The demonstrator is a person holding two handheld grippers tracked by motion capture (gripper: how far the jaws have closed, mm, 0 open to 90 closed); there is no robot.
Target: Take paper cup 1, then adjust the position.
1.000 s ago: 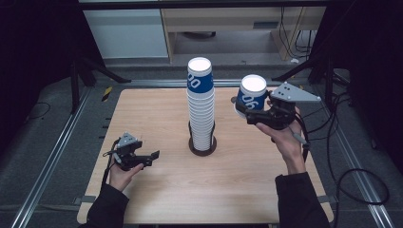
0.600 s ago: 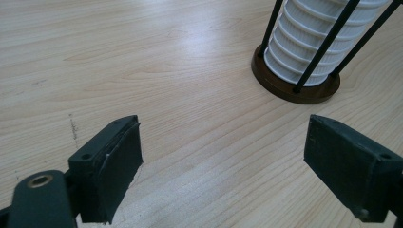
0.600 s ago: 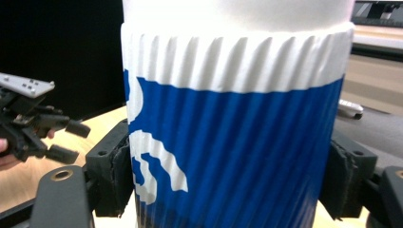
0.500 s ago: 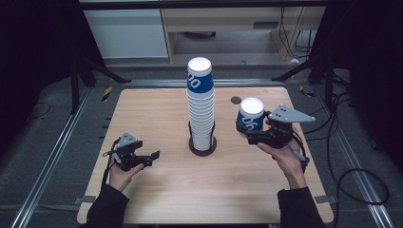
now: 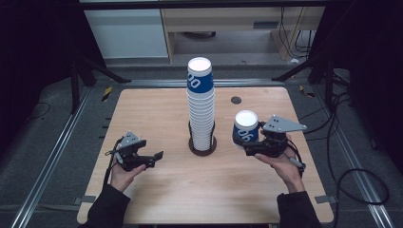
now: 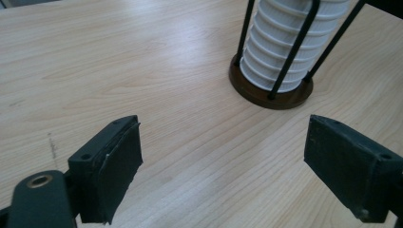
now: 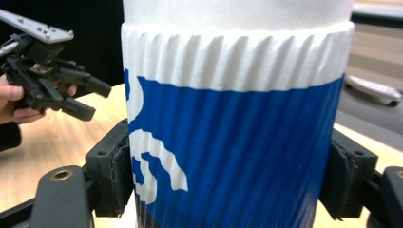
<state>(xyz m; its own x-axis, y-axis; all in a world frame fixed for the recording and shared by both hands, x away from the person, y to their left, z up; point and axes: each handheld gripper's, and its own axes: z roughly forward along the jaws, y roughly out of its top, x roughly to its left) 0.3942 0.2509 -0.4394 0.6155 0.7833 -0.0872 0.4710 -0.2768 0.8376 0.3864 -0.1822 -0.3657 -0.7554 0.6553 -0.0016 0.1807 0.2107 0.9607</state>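
Note:
A tall stack of blue-and-white paper cups (image 5: 201,107) stands in a dark wire holder (image 5: 202,145) at the table's middle; its ribbed lower part (image 6: 292,42) appears at the upper right of the left gripper view. My right gripper (image 5: 247,142) is shut on a single blue-and-white cup (image 5: 246,127), held upright just right of the stack; the cup (image 7: 233,123) sits between both pads. My left gripper (image 5: 153,157) is open at the table's left, low over the wood, nothing between its fingers (image 6: 114,166).
The wooden table (image 5: 157,109) has a small dark hole (image 5: 235,100) behind the held cup. Metal rails and cables run along both sides on the floor. A white cabinet (image 5: 128,33) stands beyond the far edge.
My right gripper has brought the cup down and toward the near side, from high beside the stack's top to low beside its base. The left gripper has stayed put.

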